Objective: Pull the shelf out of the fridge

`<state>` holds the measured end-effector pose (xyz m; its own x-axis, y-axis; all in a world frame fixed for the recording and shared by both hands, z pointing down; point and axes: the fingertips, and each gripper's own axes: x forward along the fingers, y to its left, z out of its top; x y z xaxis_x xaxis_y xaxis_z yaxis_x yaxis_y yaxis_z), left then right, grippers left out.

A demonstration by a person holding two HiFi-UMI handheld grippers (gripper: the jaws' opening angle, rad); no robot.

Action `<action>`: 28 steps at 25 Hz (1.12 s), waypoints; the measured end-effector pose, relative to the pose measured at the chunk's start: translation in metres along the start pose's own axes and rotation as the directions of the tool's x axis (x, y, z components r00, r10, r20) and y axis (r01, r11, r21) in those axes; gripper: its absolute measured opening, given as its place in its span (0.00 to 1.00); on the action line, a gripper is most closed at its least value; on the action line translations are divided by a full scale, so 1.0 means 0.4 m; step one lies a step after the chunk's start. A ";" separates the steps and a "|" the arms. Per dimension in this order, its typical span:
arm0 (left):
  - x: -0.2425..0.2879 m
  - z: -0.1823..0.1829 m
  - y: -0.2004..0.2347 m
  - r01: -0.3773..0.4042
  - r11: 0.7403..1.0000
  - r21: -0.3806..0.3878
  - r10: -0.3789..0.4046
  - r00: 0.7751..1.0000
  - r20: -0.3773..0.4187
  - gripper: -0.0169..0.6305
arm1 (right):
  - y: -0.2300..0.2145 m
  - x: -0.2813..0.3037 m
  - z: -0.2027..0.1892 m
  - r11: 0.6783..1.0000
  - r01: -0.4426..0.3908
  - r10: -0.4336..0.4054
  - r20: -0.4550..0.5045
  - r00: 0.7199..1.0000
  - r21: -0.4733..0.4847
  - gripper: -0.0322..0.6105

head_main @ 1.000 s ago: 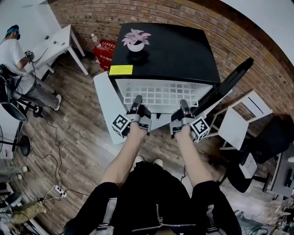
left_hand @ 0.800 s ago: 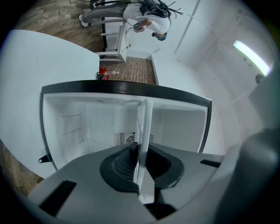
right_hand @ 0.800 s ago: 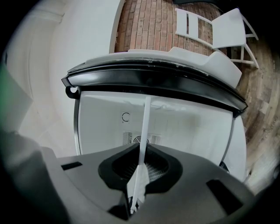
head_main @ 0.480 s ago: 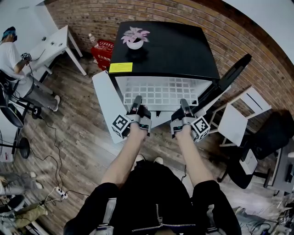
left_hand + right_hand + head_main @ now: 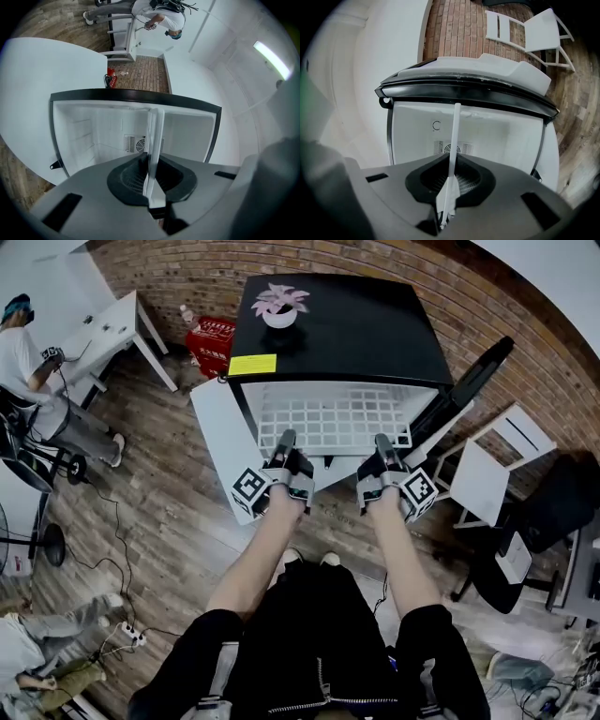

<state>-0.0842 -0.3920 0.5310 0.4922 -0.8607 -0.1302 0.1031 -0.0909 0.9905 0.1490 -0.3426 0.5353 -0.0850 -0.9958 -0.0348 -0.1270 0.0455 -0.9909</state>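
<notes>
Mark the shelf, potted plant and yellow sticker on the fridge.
shelf (image 5: 333,420): head view, middle of the white grid.
potted plant (image 5: 278,319): head view, white pot.
yellow sticker (image 5: 252,364): head view, its centre.

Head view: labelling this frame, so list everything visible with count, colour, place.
fridge: one, black, centre, door open
shelf: one, white grid, partly out of fridge
potted plant: one, pink, on fridge top
sticker: one, yellow, fridge top's front-left corner
crate: one, red, left of fridge
table: one, white, upper left
chair: one, white, right
person: one, white shirt, far left
left gripper: one, grey, shut on shelf edge
right gripper: one, grey, shut on shelf edge
</notes>
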 end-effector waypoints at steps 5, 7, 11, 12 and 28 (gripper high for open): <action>-0.014 -0.007 -0.003 0.001 1.000 -0.003 -0.001 1.000 -0.017 0.09 | 0.002 -0.013 -0.007 1.000 -0.020 0.020 -0.006 1.000 0.021 0.10; -0.024 -0.009 0.001 0.000 1.000 -0.001 0.000 1.000 -0.012 0.09 | 0.001 -0.024 -0.010 1.000 -0.016 0.016 -0.008 1.000 0.019 0.10; -0.042 -0.013 0.002 -0.002 1.000 -0.001 0.002 1.000 -0.003 0.09 | 0.003 -0.043 -0.015 1.000 -0.012 0.013 -0.017 1.000 0.027 0.10; -0.046 -0.016 0.002 -0.004 1.000 -0.003 0.004 1.000 -0.004 0.09 | 0.003 -0.048 -0.015 1.000 -0.011 0.012 -0.020 1.000 0.025 0.10; -0.140 -0.051 -0.010 -0.012 1.000 0.003 0.012 1.000 -0.019 0.09 | 0.008 -0.143 -0.044 1.000 -0.025 0.026 -0.063 0.998 0.017 0.10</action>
<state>-0.0945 -0.3334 0.5335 0.5097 -0.8520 -0.1195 0.0947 -0.0824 0.9921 0.1361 -0.2843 0.5363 -0.1503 -0.9873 -0.0524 -0.1085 0.0691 -0.9917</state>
